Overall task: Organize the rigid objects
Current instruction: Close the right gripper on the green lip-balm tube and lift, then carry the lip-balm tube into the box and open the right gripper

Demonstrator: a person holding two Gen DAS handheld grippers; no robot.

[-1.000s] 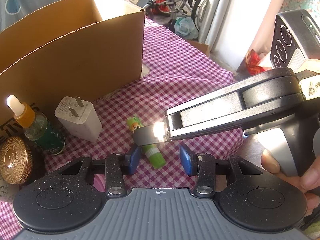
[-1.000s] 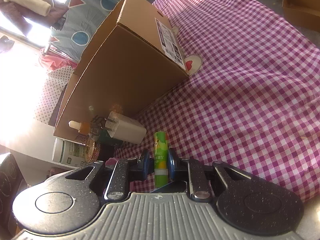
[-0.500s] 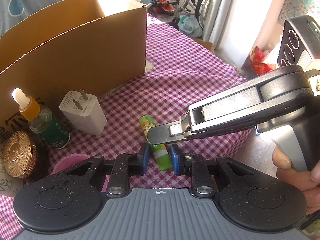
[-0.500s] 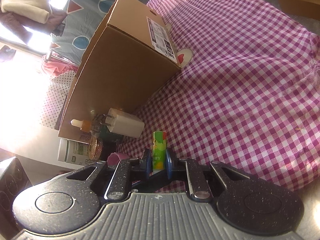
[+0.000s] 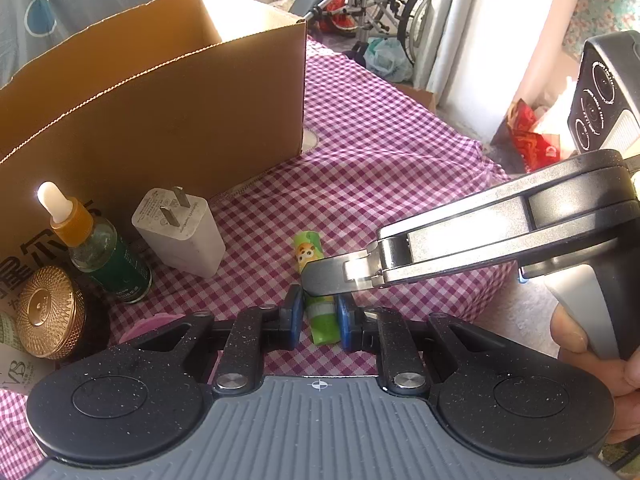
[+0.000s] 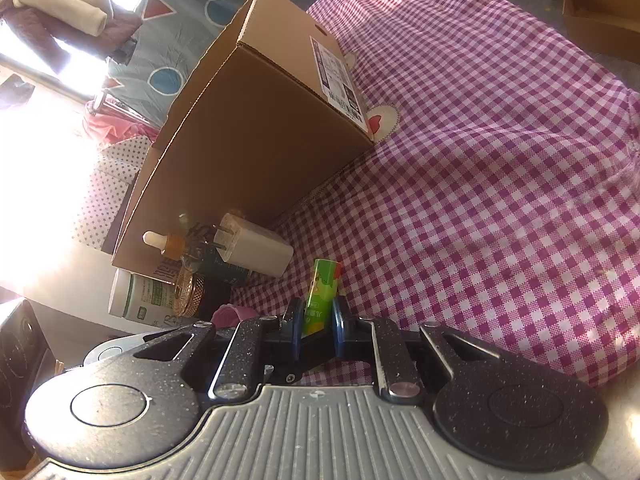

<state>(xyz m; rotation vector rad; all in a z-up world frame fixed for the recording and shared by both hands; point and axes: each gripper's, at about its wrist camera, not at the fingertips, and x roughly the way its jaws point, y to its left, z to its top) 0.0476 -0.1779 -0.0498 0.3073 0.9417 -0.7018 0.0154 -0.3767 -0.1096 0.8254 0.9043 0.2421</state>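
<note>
Both grippers clamp one green tube (image 5: 316, 280): left gripper (image 5: 318, 318) at its base, right gripper (image 6: 316, 322) midway, apparently a handover toward the cardboard box (image 5: 160, 92).

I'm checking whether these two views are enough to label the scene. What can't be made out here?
- Inside of the cardboard box: its near wall hides it in both views.
- Middle of the green tube: left wrist view, covered by a finger of the right gripper.
- Print on the white jar: right wrist view, too small and washed out by glare.
- Pink thing: mostly behind the left gripper.
</note>
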